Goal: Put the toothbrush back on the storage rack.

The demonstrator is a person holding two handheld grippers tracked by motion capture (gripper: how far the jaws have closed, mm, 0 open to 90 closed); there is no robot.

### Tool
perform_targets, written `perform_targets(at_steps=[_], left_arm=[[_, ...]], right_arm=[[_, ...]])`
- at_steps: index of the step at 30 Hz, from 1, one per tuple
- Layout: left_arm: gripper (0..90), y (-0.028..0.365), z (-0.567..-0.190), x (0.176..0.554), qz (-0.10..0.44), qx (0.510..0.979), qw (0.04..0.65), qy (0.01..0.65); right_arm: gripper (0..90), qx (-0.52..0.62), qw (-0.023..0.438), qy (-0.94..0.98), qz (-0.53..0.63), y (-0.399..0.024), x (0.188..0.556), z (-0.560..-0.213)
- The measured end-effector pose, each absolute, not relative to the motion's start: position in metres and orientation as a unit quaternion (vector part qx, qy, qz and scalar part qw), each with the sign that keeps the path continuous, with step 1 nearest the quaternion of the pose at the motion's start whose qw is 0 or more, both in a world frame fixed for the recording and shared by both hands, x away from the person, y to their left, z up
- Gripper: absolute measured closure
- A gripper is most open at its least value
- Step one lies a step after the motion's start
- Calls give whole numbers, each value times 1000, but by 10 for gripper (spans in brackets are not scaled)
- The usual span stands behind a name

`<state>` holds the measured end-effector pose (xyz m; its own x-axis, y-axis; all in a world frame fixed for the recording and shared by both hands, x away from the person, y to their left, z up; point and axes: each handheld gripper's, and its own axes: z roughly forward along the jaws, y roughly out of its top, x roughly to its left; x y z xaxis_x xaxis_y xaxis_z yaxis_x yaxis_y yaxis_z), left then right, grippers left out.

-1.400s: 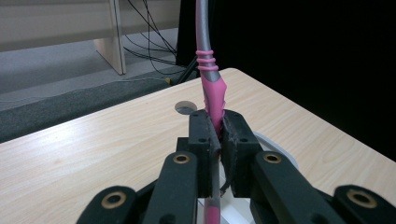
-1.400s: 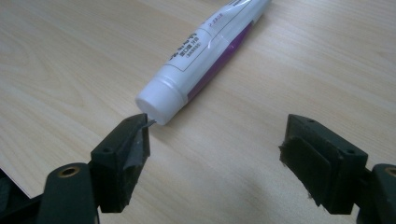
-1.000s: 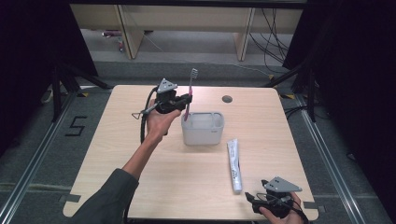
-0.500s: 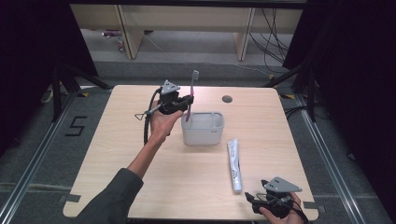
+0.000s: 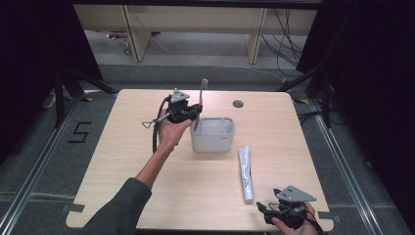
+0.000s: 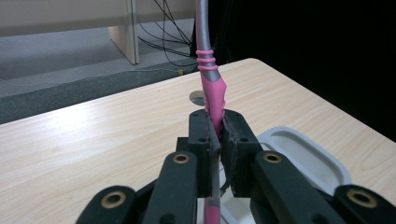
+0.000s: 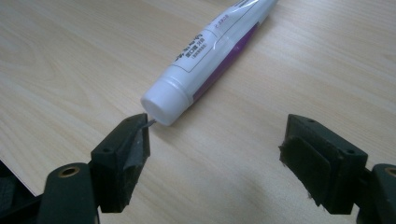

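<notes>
The left claw (image 5: 192, 113) was clamped on the pink handle of a toothbrush (image 5: 199, 100), which stood nearly upright with its bristles at the top. In the left gripper view the two pads pressed against the handle (image 6: 212, 100) from either side, with the shaft running up out of the frame. In the high view the brush's lower end hung at the left rim of the white tub (image 5: 213, 134), which sat near the middle of the bench (image 5: 122, 161); whether the tip was already inside the tub or just over its edge could not be told.

Judging from this, the pick-up of the brush was done, and the setting of it into or out of the tub was in hand, with the release not yet made. The toothpaste tube (image 5: 245, 172) lay flat on the bench to the right of the tub, apart from it, cap toward the near edge, and looked untouched.

The left forearm reached up from the bottom of the high view, wrist bent so the claw pointed sideways toward the tub. The right claw (image 7: 215, 158) rested low at the near right corner of the bench, jaws spread wide and empty, with the tube's cap (image 7: 164, 103) just beyond its left jaw tip, almost touching it.
</notes>
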<state>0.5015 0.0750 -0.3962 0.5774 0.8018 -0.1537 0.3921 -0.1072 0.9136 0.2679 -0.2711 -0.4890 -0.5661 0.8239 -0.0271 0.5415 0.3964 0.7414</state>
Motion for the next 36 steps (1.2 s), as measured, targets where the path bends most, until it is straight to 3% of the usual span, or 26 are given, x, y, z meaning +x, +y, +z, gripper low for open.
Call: perform_targets(at_steps=[19,34,36], left_arm=[[826,80,-415,502,187,718,514,431],[824,82,-427,502,184,720,507,438],[824,82,-428,502,184,721,503,439]], right_arm=[[239,426,182,811,358,-268,267,-491],[239,424,182,812,358,-268,267,-491],[239,411,199,815,355,-270,269,-491]])
